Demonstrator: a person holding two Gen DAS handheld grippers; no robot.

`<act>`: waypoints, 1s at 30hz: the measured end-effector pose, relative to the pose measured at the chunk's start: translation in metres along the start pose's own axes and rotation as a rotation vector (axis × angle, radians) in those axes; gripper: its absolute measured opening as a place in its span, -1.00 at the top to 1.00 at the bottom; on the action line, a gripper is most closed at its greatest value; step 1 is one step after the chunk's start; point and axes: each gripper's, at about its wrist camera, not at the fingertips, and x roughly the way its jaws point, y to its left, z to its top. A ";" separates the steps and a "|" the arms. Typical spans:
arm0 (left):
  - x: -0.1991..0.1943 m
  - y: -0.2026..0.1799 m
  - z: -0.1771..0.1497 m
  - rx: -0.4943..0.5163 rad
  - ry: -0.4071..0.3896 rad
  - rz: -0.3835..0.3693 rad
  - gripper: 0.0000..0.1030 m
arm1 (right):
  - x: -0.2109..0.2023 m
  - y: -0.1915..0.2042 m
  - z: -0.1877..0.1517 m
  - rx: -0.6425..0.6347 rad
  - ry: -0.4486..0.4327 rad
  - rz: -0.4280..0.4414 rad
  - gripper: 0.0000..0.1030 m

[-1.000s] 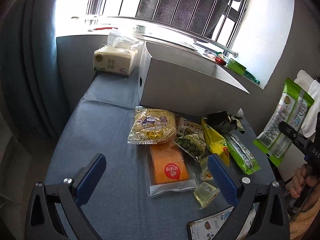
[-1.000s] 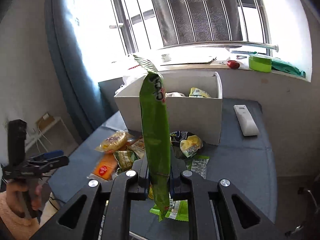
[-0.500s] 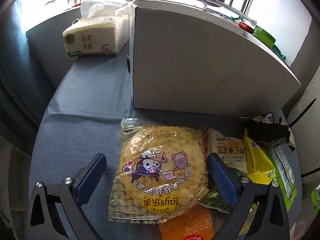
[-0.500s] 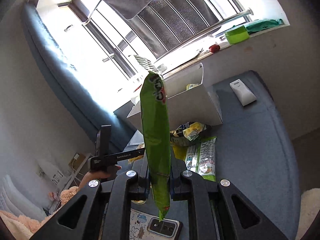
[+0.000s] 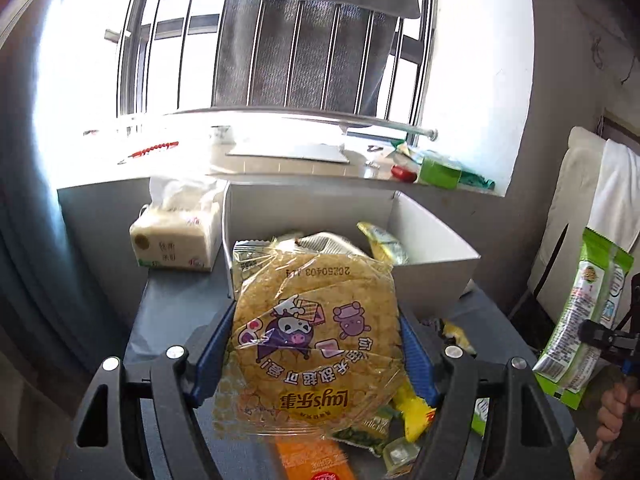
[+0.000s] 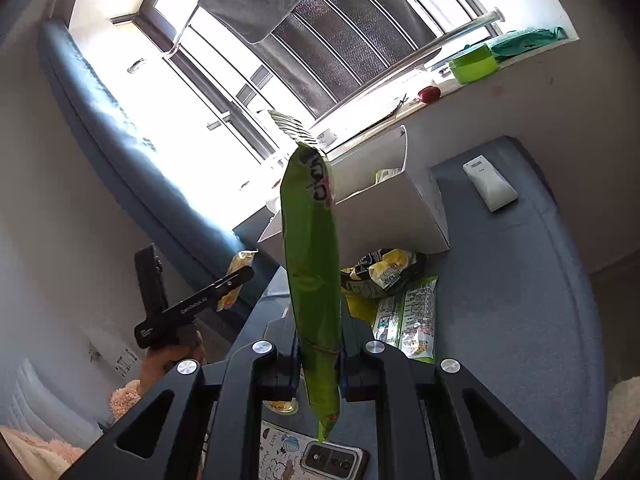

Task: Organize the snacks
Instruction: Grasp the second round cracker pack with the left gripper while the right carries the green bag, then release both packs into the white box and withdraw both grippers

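Observation:
My left gripper (image 5: 316, 344) is shut on a yellow Lay's snack pack (image 5: 316, 348) and holds it lifted in front of the open white box (image 5: 436, 264), which has several snack packs inside. My right gripper (image 6: 318, 360) is shut on a long green snack bag (image 6: 312, 264), held upright off the right of the table; the bag also shows at the right of the left wrist view (image 5: 580, 320). The left gripper with its yellow pack shows small in the right wrist view (image 6: 236, 276). Loose snacks (image 6: 384, 272) lie on the blue table in front of the box.
A tissue pack (image 5: 176, 240) stands left of the box. A white remote (image 6: 490, 184) lies on the table right of the box. A phone (image 6: 332, 460) lies near the front edge. An orange pack (image 5: 312, 460) and a jelly cup (image 5: 400, 456) lie under my left gripper. The windowsill holds a green container (image 6: 474, 66).
My left gripper dropped over the yellow Lay's pack, shut on it and lifted it toward the box. My right gripper tilted while keeping the green bag.

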 end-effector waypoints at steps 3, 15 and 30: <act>0.000 -0.004 0.031 0.026 -0.049 -0.001 -0.53 | 0.008 0.010 0.025 -0.031 -0.031 0.013 0.72; 0.113 0.000 0.100 -0.014 0.045 0.061 -0.53 | 0.119 0.028 0.145 -0.078 -0.008 -0.062 0.72; 0.091 0.030 0.096 -0.097 0.067 0.079 -1.00 | 0.167 0.014 0.156 -0.066 0.073 -0.164 -1.00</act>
